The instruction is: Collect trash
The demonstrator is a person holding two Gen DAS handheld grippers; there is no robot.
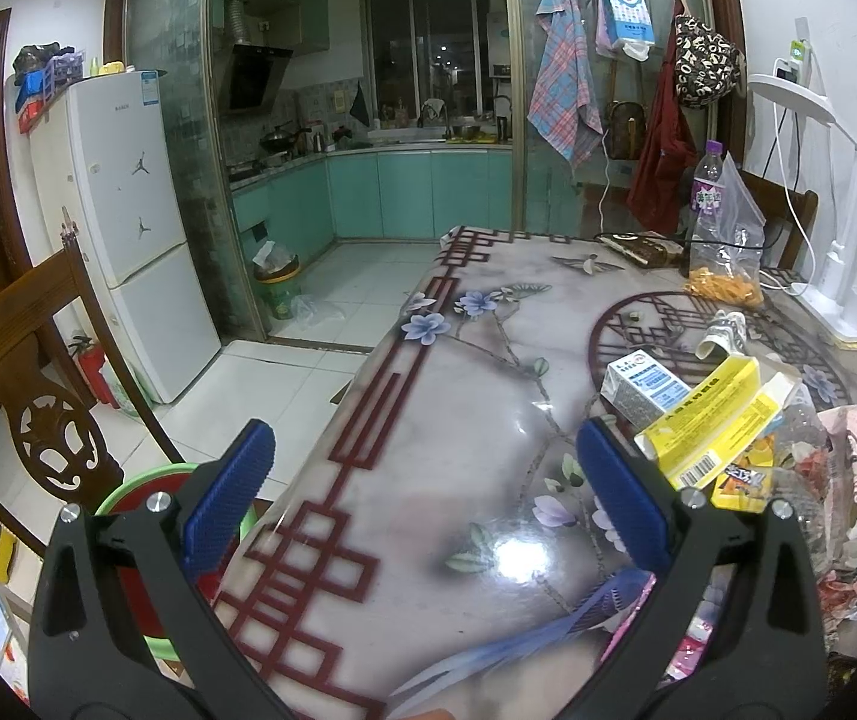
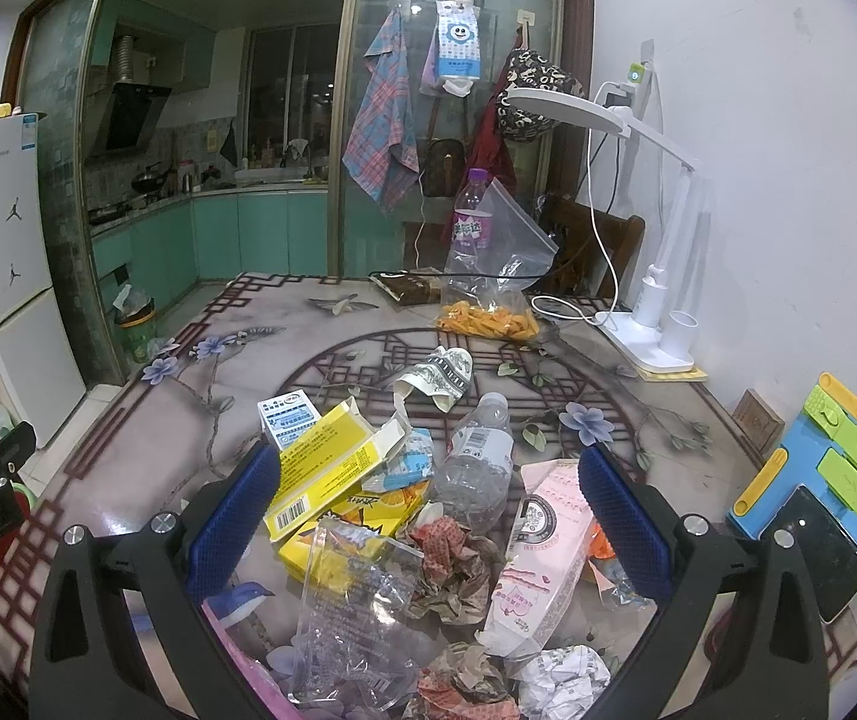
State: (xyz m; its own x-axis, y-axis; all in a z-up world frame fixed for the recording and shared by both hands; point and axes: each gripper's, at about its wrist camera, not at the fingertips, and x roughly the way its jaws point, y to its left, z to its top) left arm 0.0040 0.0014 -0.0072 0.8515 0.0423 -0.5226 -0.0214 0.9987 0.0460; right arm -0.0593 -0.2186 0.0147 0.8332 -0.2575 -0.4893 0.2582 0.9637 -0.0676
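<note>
A heap of trash lies on the flowered table (image 2: 200, 396): a yellow carton (image 2: 323, 468), a crushed clear bottle (image 2: 476, 462), a pink packet (image 2: 539, 552), a clear plastic wrapper (image 2: 356, 606), crumpled paper (image 2: 560, 678) and a small white-blue box (image 2: 287, 414). My right gripper (image 2: 428, 486) hangs open over the heap, its blue pads on either side of it. My left gripper (image 1: 425, 474) is open above bare table (image 1: 428, 420), left of the yellow carton (image 1: 710, 426) and the white-blue box (image 1: 644, 387). Neither holds anything.
A squashed paper cup (image 2: 440, 375), a bag of orange snacks (image 2: 488, 312), an upright purple-label bottle (image 2: 470, 222) and a white desk lamp (image 2: 656, 300) stand further back. A phone on a blue-green stand (image 2: 818, 498) sits at right. A wooden chair (image 1: 38, 372) and a green bin (image 1: 275, 288) are left.
</note>
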